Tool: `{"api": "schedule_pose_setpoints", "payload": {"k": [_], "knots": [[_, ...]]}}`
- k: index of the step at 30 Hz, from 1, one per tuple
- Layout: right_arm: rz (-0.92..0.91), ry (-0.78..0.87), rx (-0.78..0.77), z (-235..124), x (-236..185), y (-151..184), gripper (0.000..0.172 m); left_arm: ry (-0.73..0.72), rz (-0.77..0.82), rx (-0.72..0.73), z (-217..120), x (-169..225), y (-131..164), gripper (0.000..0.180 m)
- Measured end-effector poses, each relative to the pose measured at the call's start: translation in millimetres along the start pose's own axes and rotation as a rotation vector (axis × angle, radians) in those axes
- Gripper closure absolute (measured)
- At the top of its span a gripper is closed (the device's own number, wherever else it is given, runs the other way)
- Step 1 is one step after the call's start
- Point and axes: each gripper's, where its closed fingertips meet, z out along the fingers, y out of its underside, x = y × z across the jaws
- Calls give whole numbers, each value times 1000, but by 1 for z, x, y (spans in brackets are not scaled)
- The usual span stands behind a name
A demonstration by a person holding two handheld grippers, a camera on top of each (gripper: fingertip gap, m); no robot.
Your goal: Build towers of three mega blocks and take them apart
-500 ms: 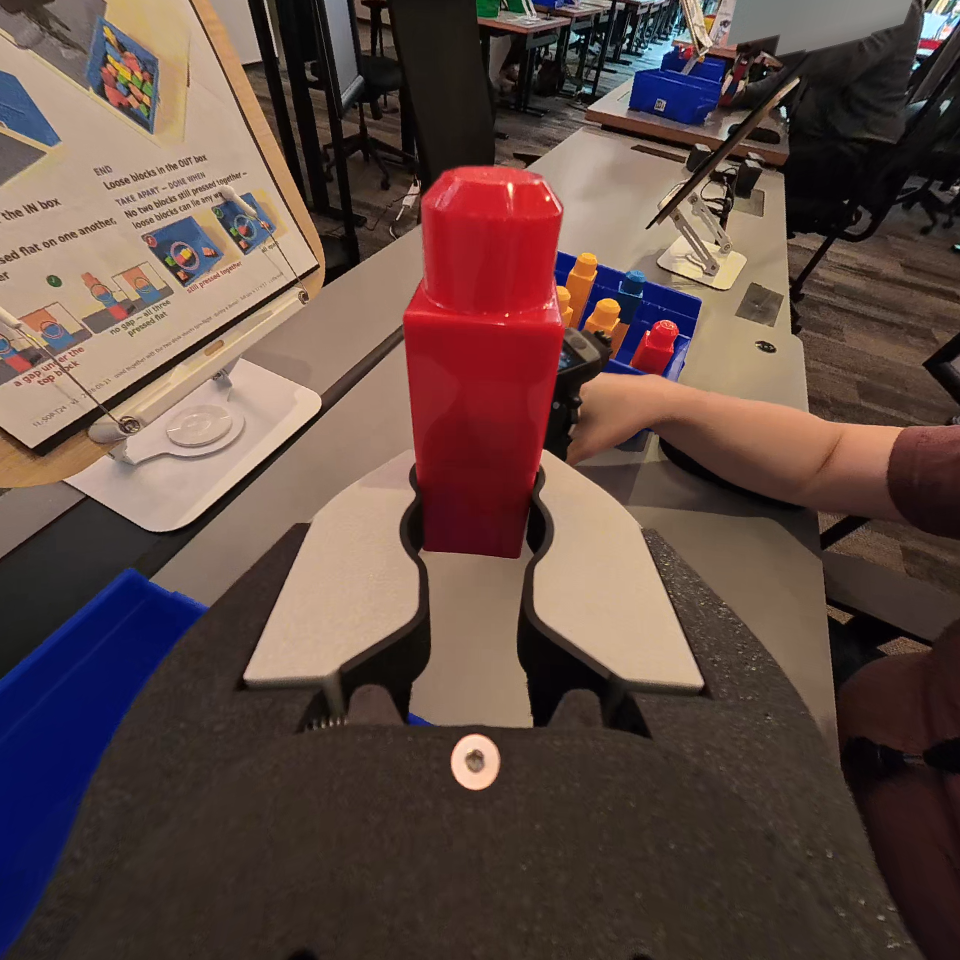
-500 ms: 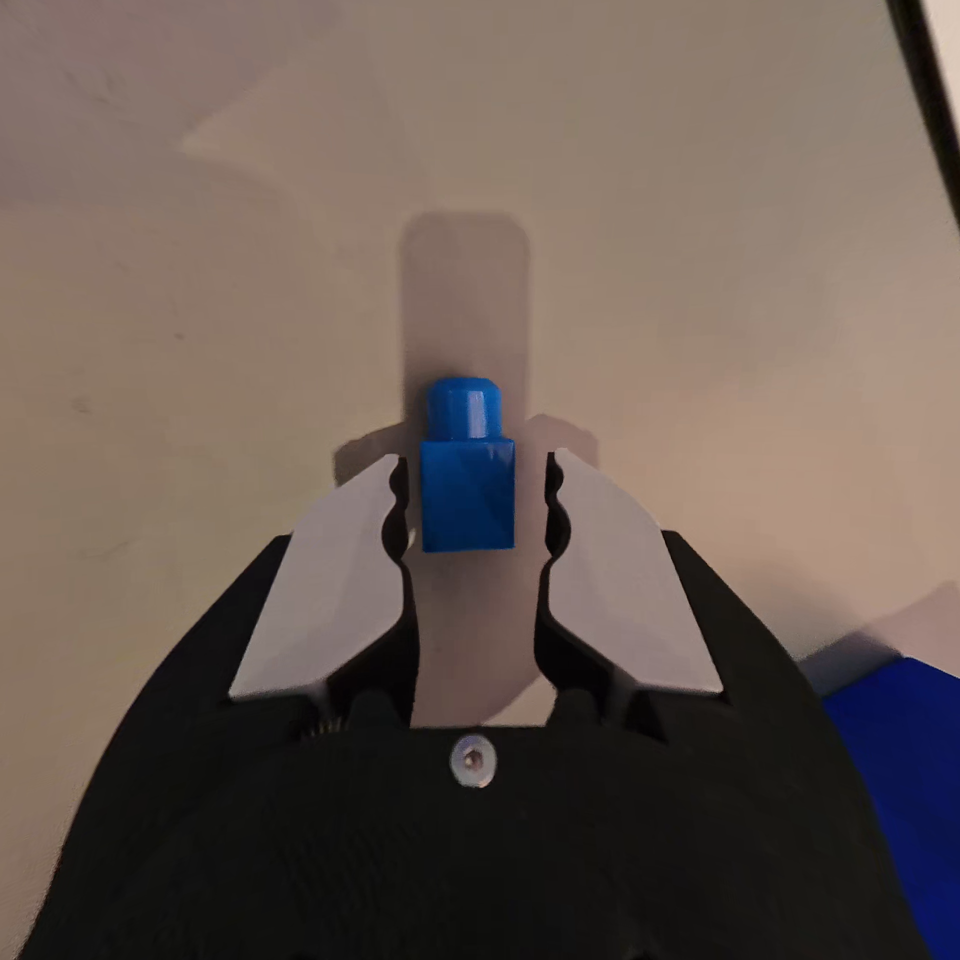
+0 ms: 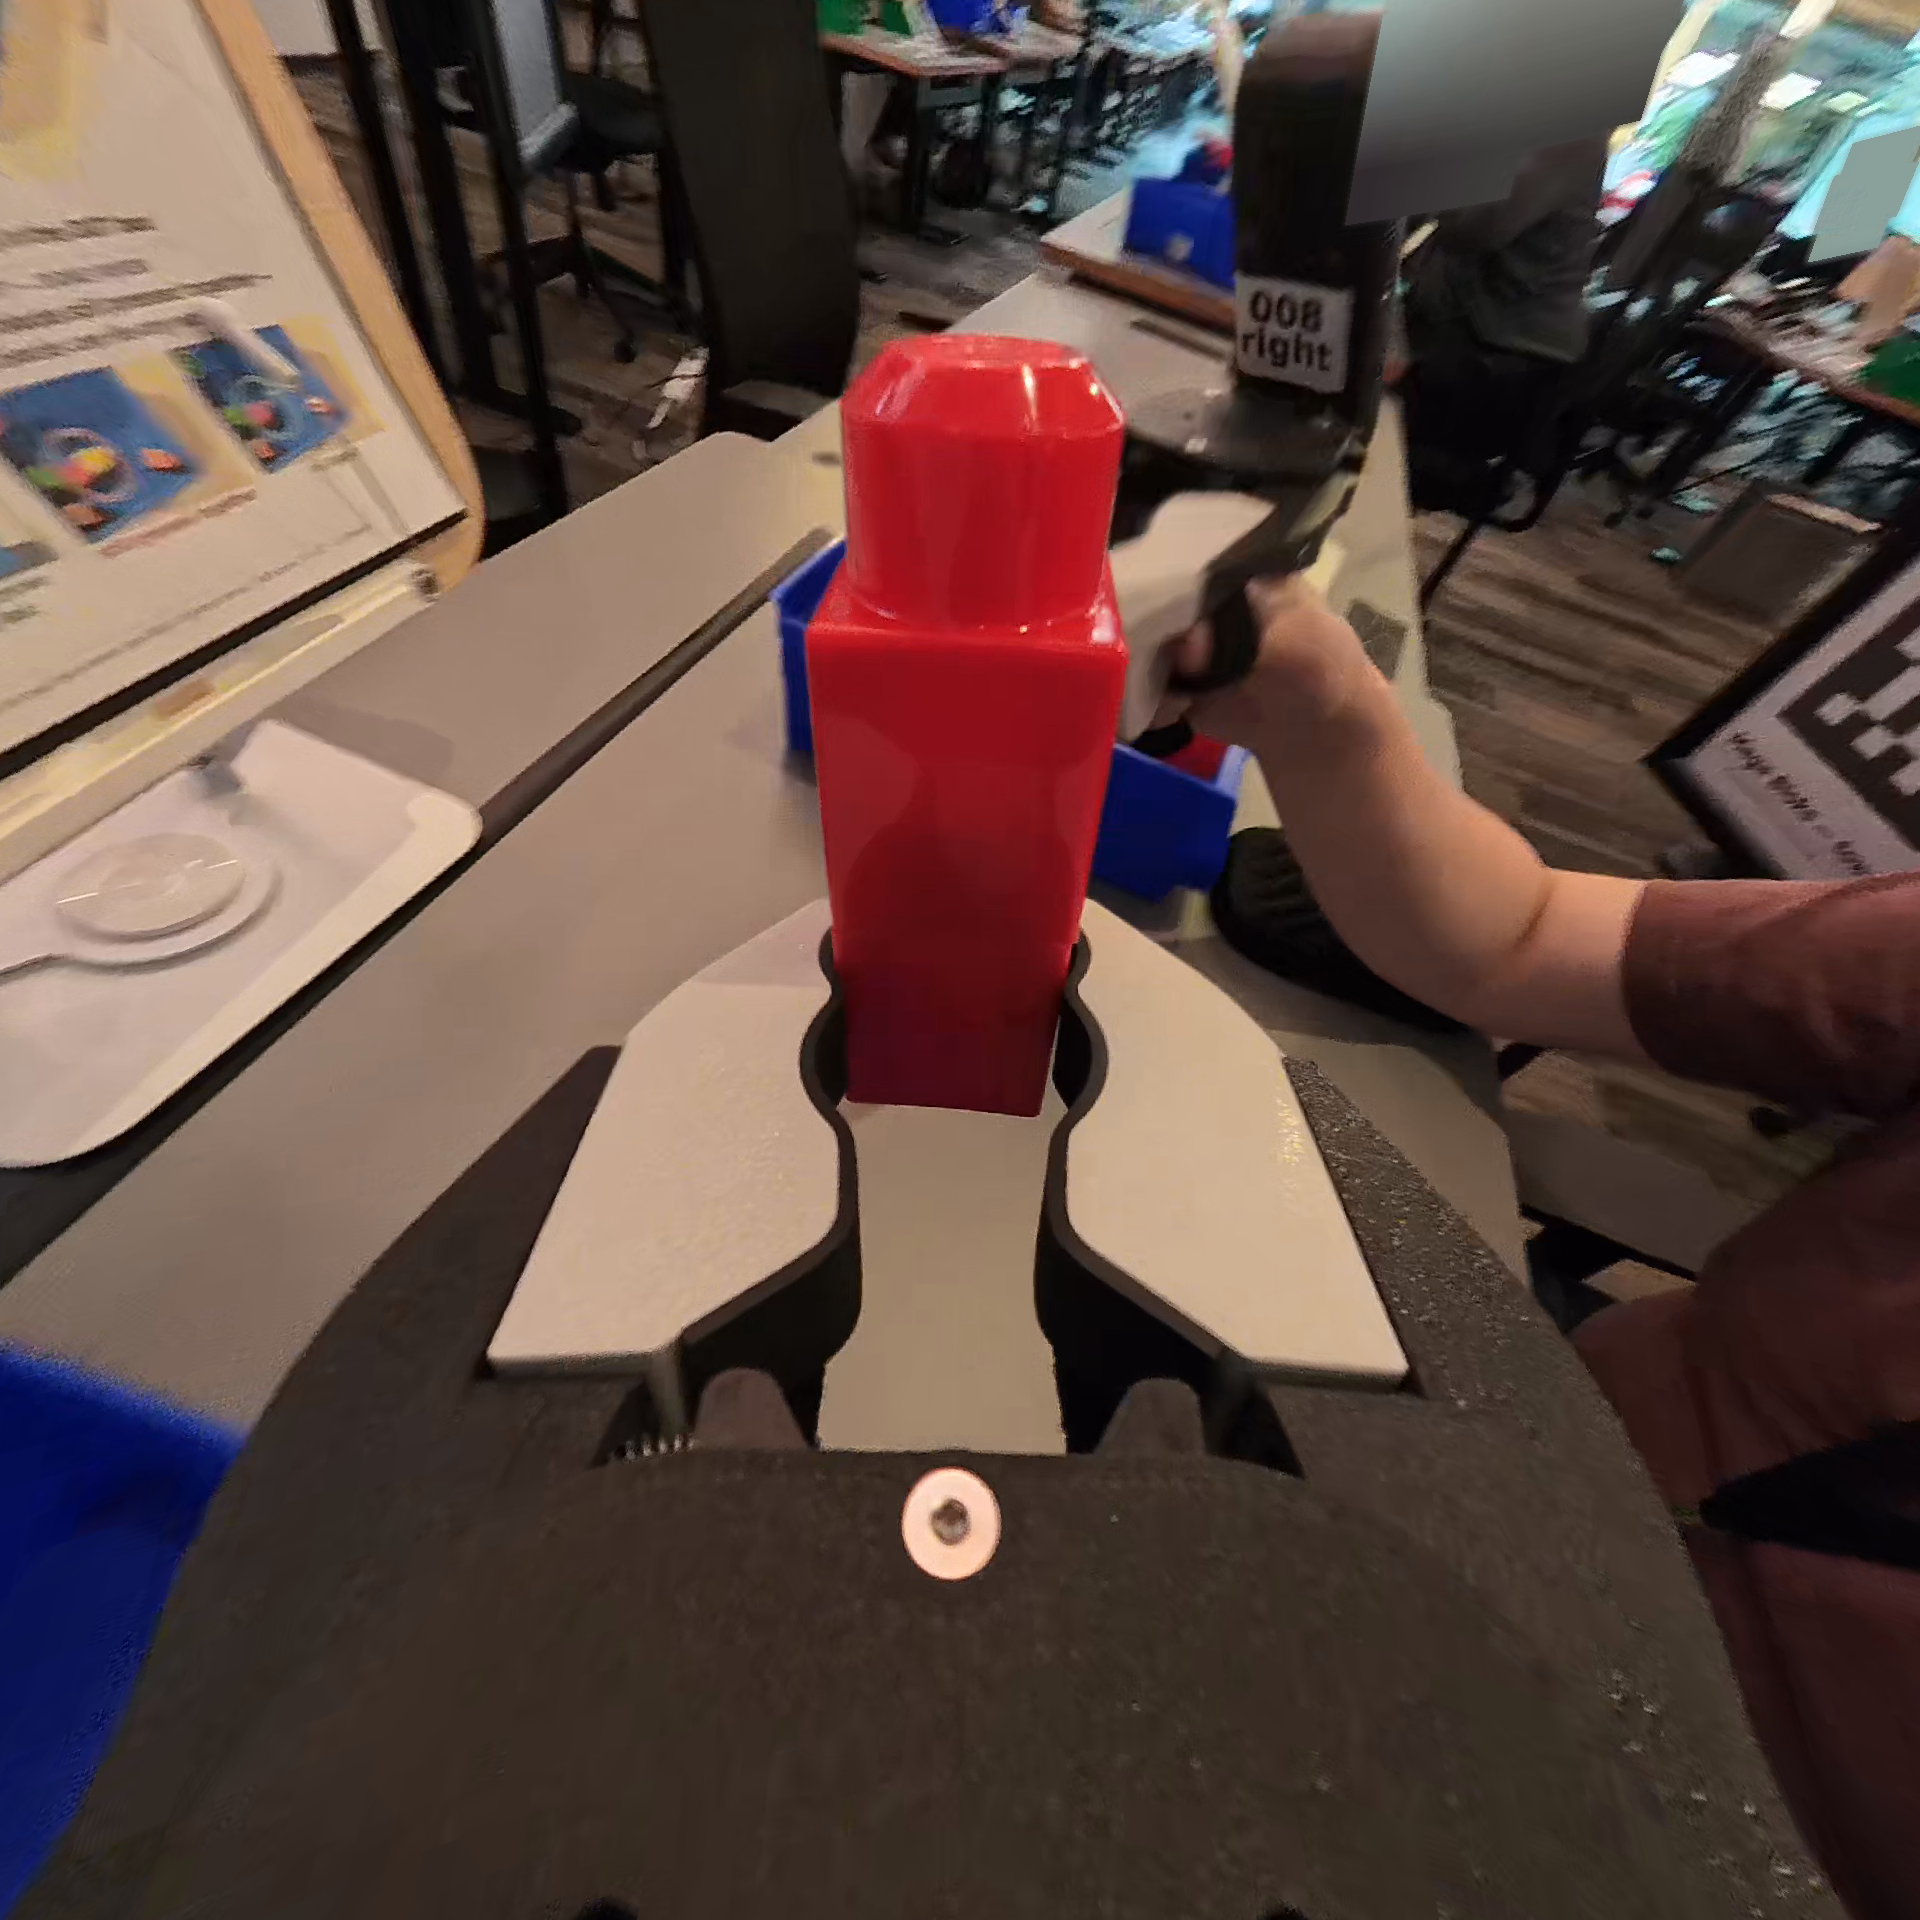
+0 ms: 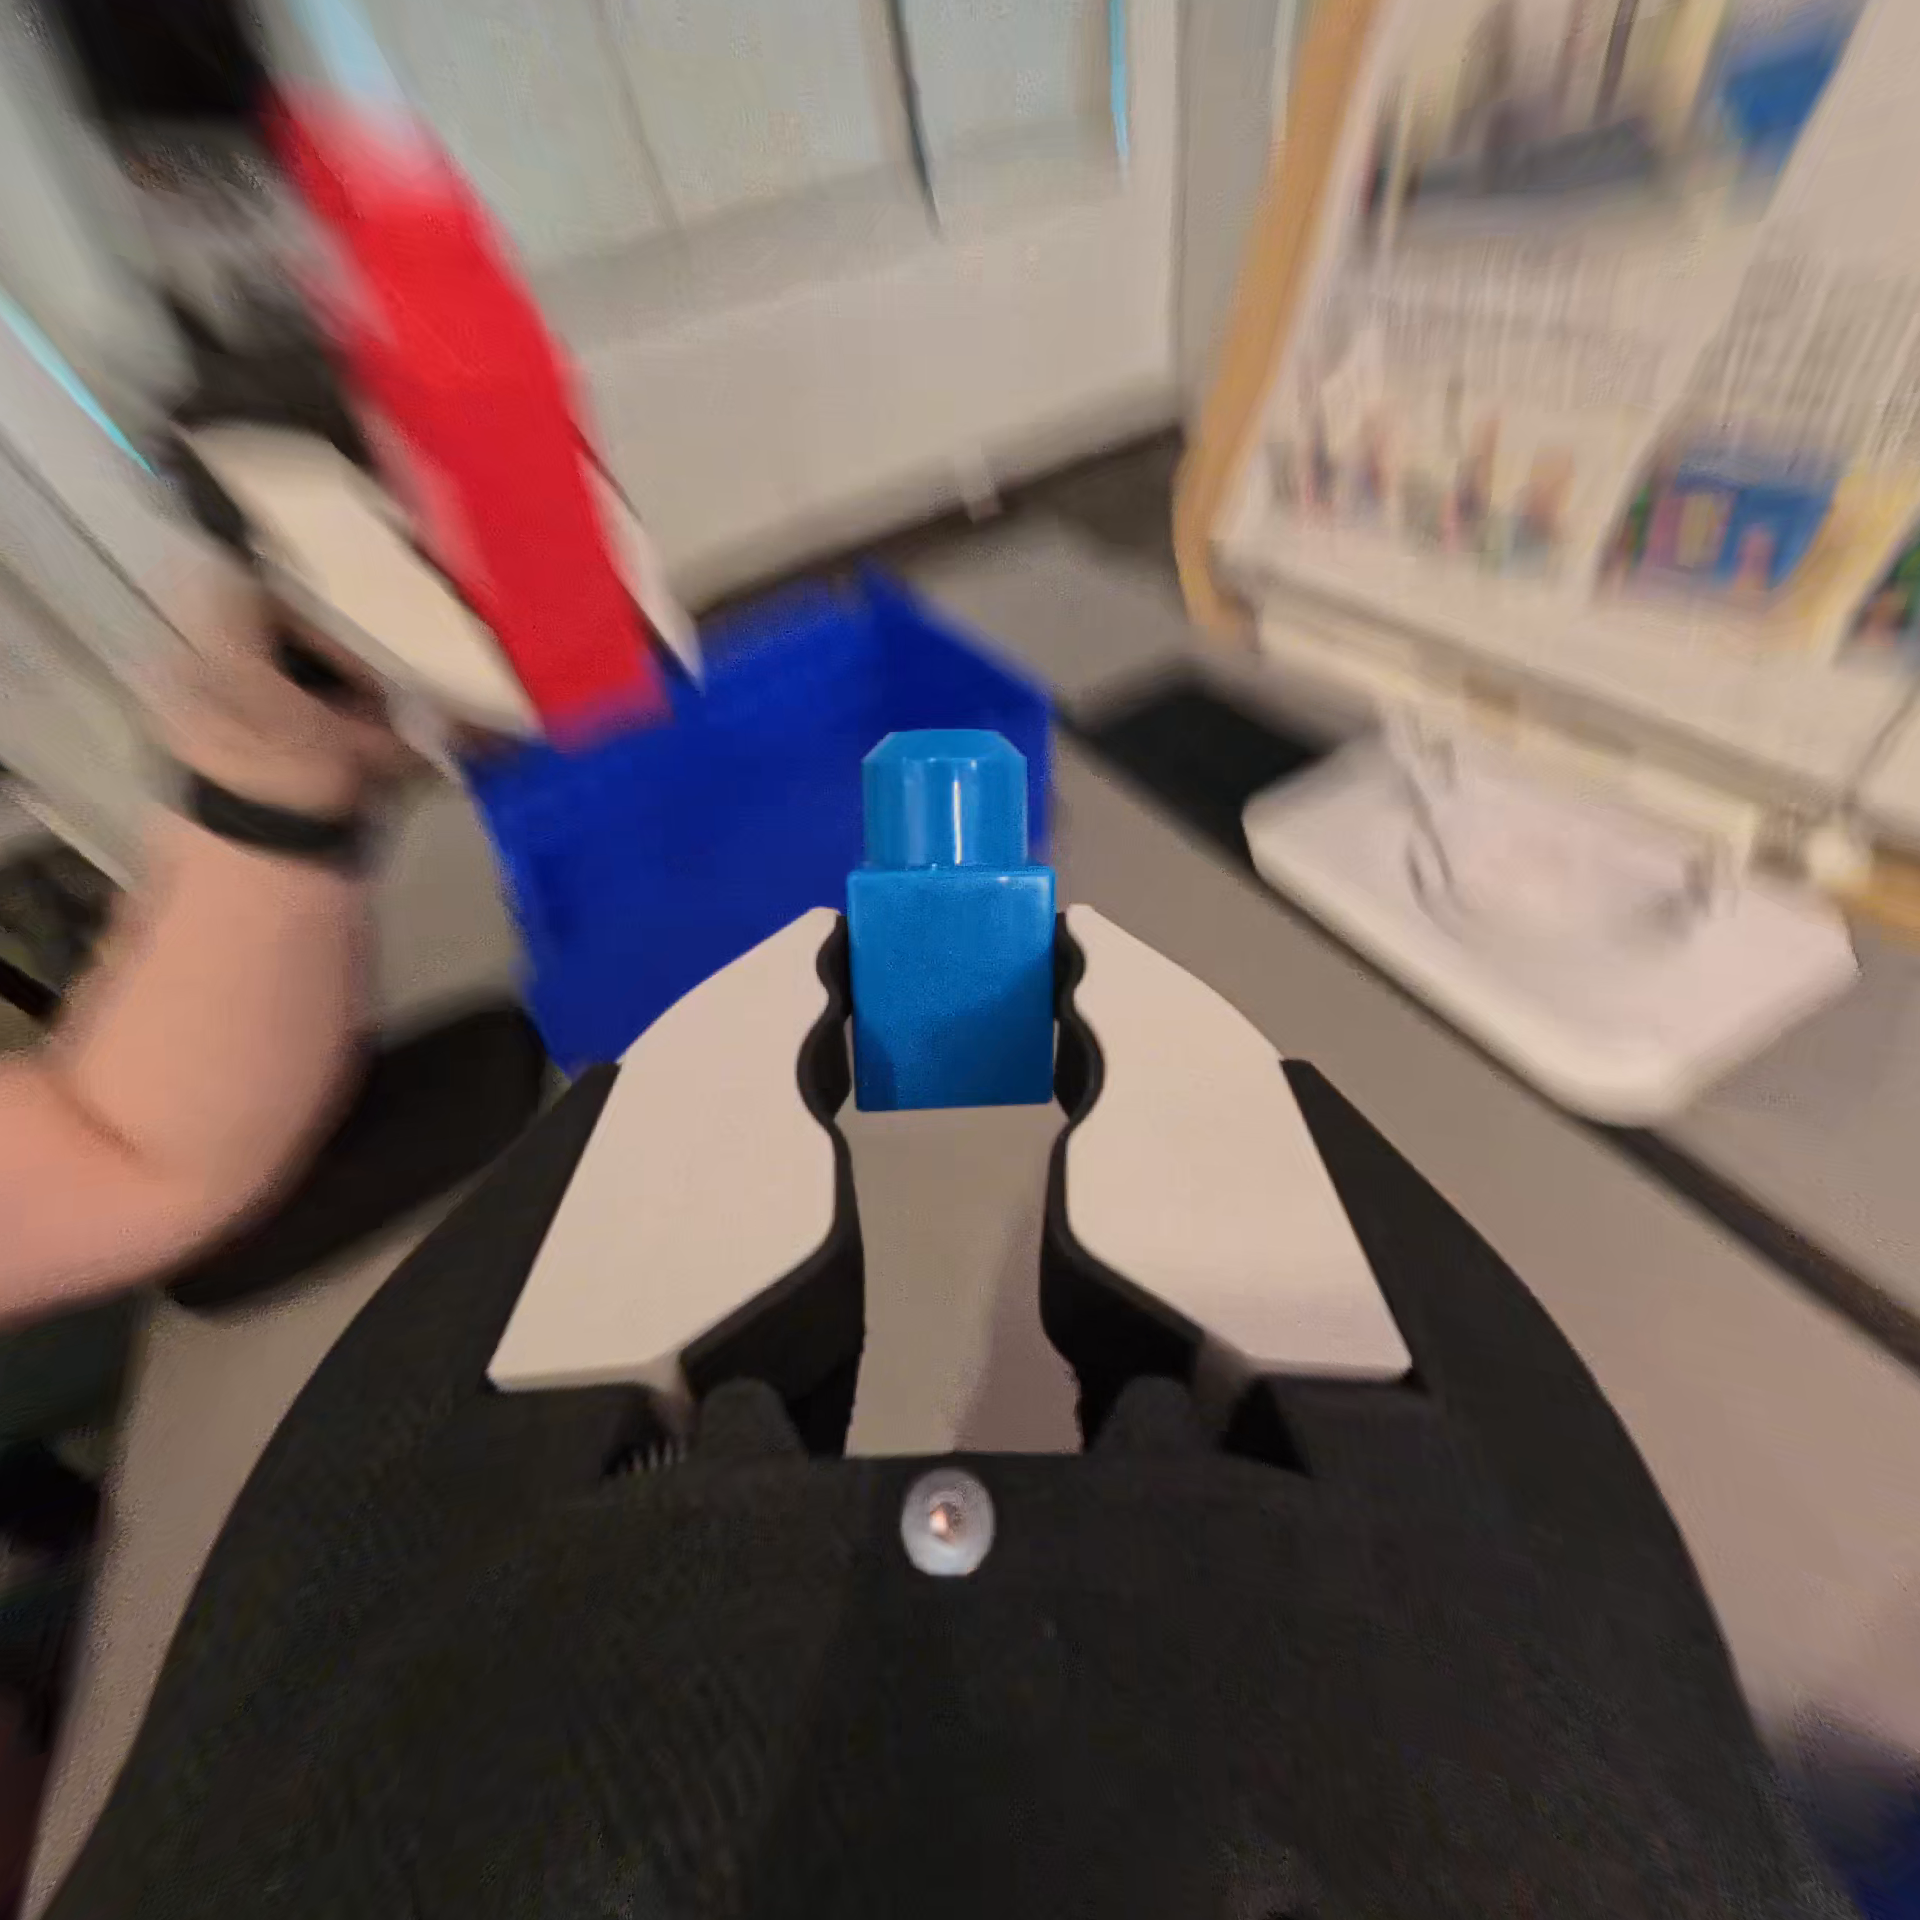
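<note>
- The left gripper (image 3: pixel 951 1013) has its two pads pressed on the lower sides of a tall red block (image 3: pixel 966 790). The block stands up out of the jaws with its stud (image 3: pixel 982 478) at the far end, clear of the table (image 3: pixel 623 914).
- The right gripper (image 4: pixel 951 1003) is closed on a short blue block (image 4: pixel 951 987), pads against both flanks, stud (image 4: pixel 948 800) pointing away from the jaws. It too is off the table.
- The relation that matters: each block's long axis runs straight out along its gripper's fingers. To join them, I judge that the open base of one must come in line over the stud of the other.
- In the right wrist view the red block (image 4: pixel 468 416) sits up and to the left of the blue one and leans at a slant, so the two axes are not yet in line. They are apart, not touching.
- Both views are blurred outside the held blocks, the right one heavily.
- A blue bin (image 4: pixel 727 831) stands on the table beyond the blue block. Another blue bin (image 3: pixel 1164 821) shows behind the red block, near the table's far edge.
- The person's right hand (image 3: pixel 1278 665) grips its tool raised above that far bin, forearm reaching in from the right.
</note>
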Motion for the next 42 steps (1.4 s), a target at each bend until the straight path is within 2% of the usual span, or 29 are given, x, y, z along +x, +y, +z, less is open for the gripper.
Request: {"api": "schedule_pose_setpoints", "payload": {"k": [2, 3, 6, 8, 11, 16, 26, 30, 34, 37, 40, 42], "knots": [[44, -173, 287, -31, -31, -50, 136, 106, -14, 31, 21, 14, -1, 144], [85, -232, 369, -43, -39, -64, 135, 163, -21, 33, 34, 22, 1, 144], [172, -311, 456, -53, -47, -75, 136, 254, -29, -44, 74, 40, 20, 144], [173, -312, 407, -43, -47, -67, 136, 259, -8, -80, 92, 47, 29, 144], [163, -295, 357, -28, -47, -55, 135, 280, -1, -87, 99, 55, 31, 144], [174, -316, 332, -18, -48, -47, 136, 232, 51, -121, 98, 54, 34, 145], [116, -314, 207, -7, -57, -32, 136, 286, 45, -148, 90, 60, 35, 144], [95, -325, 222, -8, -61, -34, 135, 343, 6, -111, 88, 67, 28, 145], [98, -356, 168, -4, -64, -26, 135, 361, 21, -153, 84, 67, 36, 145], [105, -369, 119, -4, -65, -21, 135, 334, 42, -186, 83, 64, 40, 145], [75, -334, 138, -5, -63, -25, 135, 310, 37, -181, 82, 63, 37, 145], [37, -283, 164, -5, -59, -29, 124, 290, 45, -211, 83, 61, 42, 145]]}}
